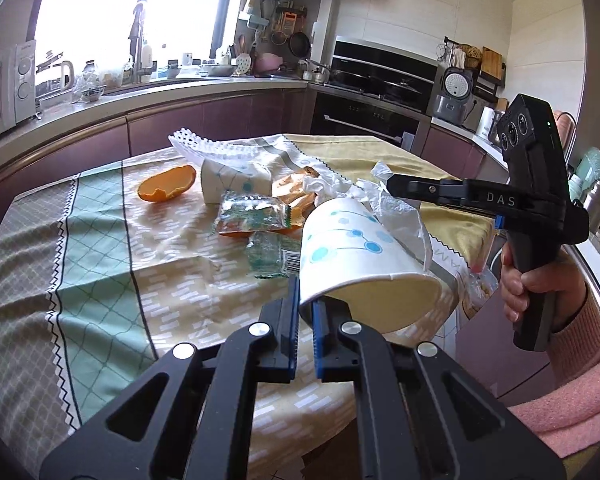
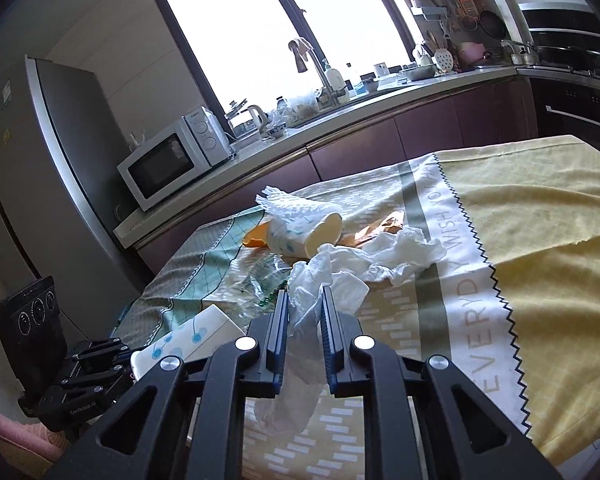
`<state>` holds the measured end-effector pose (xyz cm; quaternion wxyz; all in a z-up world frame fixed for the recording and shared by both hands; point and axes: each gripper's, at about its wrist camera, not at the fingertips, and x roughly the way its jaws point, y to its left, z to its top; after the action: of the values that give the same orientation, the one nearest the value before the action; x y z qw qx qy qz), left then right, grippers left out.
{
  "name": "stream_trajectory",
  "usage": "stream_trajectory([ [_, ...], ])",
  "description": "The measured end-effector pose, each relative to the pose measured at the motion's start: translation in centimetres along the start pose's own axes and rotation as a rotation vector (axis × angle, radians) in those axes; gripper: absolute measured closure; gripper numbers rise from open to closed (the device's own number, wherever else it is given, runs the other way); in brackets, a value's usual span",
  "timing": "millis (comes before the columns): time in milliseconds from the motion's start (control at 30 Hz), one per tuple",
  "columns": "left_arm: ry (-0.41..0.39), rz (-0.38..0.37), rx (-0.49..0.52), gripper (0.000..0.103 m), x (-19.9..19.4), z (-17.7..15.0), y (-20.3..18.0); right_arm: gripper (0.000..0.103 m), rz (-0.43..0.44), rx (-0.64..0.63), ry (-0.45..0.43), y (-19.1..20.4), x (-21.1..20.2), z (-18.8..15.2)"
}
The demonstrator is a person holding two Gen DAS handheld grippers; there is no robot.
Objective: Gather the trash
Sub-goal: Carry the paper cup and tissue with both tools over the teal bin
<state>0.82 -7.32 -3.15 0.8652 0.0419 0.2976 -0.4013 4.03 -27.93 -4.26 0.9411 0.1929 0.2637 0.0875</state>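
Paper is what you are gripping on both sides: your left gripper (image 1: 304,300) is pinching the rim of a white paper cup (image 1: 356,248) printed with blue dots, jaws clenched on its wall so the cup is tipping sideways above the table edge, mouth facing the right of the left wrist view. Your right gripper (image 2: 305,304) is clamping a crumpled white tissue (image 2: 320,280), which is hanging down between the blue pads and trailing up toward more crumpled tissue (image 2: 396,252) lying on the cloth. Just beyond that, a second paper cup (image 2: 300,232) is lying on its side with a dotted white wrapper (image 2: 284,200) draped over it, touching an orange peel (image 1: 166,188). Near it, green snack wrappers (image 1: 252,212) are resting on the tablecloth (image 2: 540,200), which is patterned in green, cream and yellow. Your hand (image 1: 532,284) in a pink sleeve (image 1: 572,392) is gripping the right tool's handle. Farther back, a microwave (image 2: 172,160) is sitting on the counter.
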Motion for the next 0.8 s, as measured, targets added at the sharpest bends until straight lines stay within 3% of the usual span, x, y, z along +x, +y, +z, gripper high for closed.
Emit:
stream_trajectory([
  [300,-0.095,0.140,-0.089,0.097,-6.5,-0.2,5.0,0.088,0.163,-0.095,0.022,6.1,3.1,1.8],
  [800,-0.194,0.519,-0.308,0.097,-18.3,-3.3,17.6,0.088,0.437,-0.278,0.143,19.8,13.4,3.5],
])
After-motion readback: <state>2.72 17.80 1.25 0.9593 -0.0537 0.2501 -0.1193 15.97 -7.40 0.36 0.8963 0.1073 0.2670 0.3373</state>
